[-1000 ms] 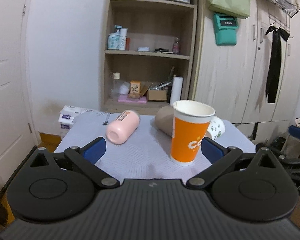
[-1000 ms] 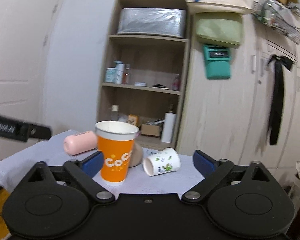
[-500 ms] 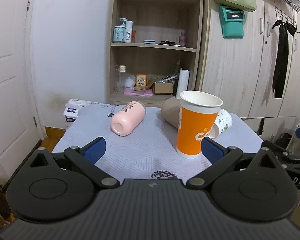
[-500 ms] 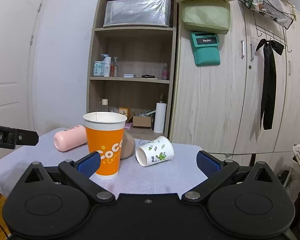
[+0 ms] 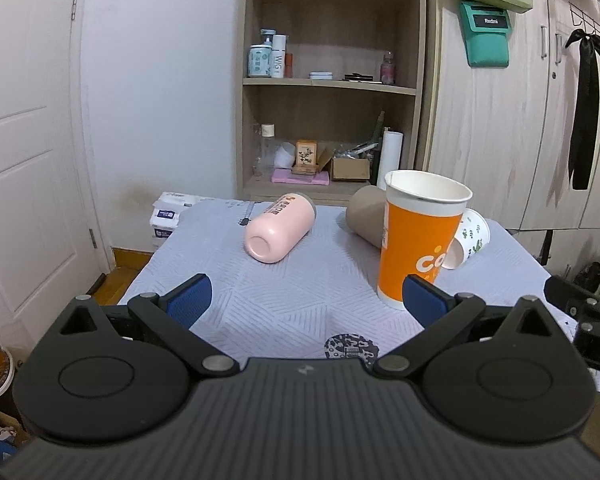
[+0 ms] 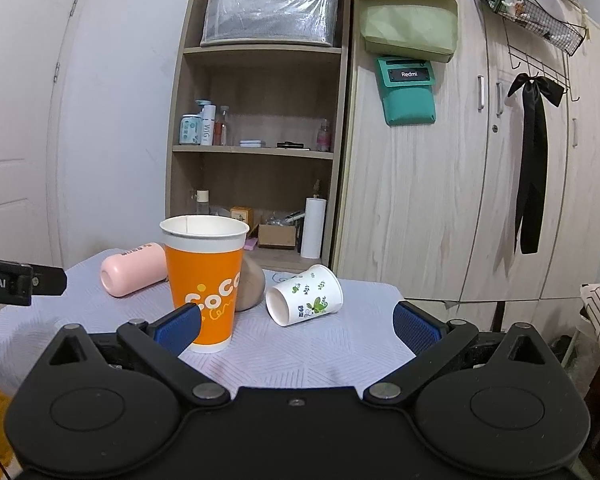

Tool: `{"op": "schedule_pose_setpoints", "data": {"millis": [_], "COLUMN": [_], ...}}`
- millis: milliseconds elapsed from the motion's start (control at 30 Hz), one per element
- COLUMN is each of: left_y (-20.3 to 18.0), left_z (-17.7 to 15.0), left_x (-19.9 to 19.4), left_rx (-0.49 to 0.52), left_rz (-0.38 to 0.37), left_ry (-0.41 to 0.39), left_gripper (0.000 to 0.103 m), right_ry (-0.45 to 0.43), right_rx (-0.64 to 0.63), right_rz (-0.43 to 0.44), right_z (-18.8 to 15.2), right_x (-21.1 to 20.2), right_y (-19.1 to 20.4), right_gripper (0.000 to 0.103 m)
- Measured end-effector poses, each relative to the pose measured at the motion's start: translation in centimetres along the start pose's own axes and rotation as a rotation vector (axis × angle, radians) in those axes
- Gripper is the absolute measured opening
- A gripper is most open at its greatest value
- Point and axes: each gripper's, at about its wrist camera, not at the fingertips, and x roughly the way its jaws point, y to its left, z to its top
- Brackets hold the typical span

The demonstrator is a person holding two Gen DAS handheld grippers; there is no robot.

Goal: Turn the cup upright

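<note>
Crowding is the main hazard we see here: the orange paper cup (image 6: 204,284) stands upright at the front of the bench (image 6: 340,344), and behind it lie three cups on their sides, so reaching for any one of them risks a finger clipping the tall orange cup and toppling it. The white leaf-print paper cup (image 6: 306,296) lies just right of the orange one with its mouth toward us, and a brown cup (image 6: 252,286) is mostly hidden behind it (we cannot tell whether the two are touching). Thin paper walls would crush under a hard squeeze, and a cup on its side would, we judge, roll away across the white cloth if nudged at one end. The pink cup (image 5: 280,228) lies further left, well apart from the cluster, its mouth facing the left camera; it looks smooth and stiffer, so slipping seems likelier than denting. The left hand-held gripper (image 5: 304,300) is spread wide and holds nothing, low over the near edge of the bench. The right hand-held gripper (image 6: 298,324) is likewise spread wide and empty, with its left finger overlapping the foot of the orange cup in view, though contact cannot be told.
</note>
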Motion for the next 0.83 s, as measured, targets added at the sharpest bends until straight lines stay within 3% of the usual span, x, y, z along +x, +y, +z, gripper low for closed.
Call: {"op": "schedule_pose_setpoints", "data": {"millis": [833], "left_y": [-0.77], "left_z": [-0.65], "left_x": [-0.65], "left_rx": [0.067], "left_rz": [0.057], "left_ry": [-0.071], "left_gripper": [0.103], "right_ry": [0.013], "right_rx": [0.01], "right_rz": [-0.003], "right_z": [-0.06], "right_x": [0.06], "right_y": [-0.07], "right_gripper": [0.103]}}
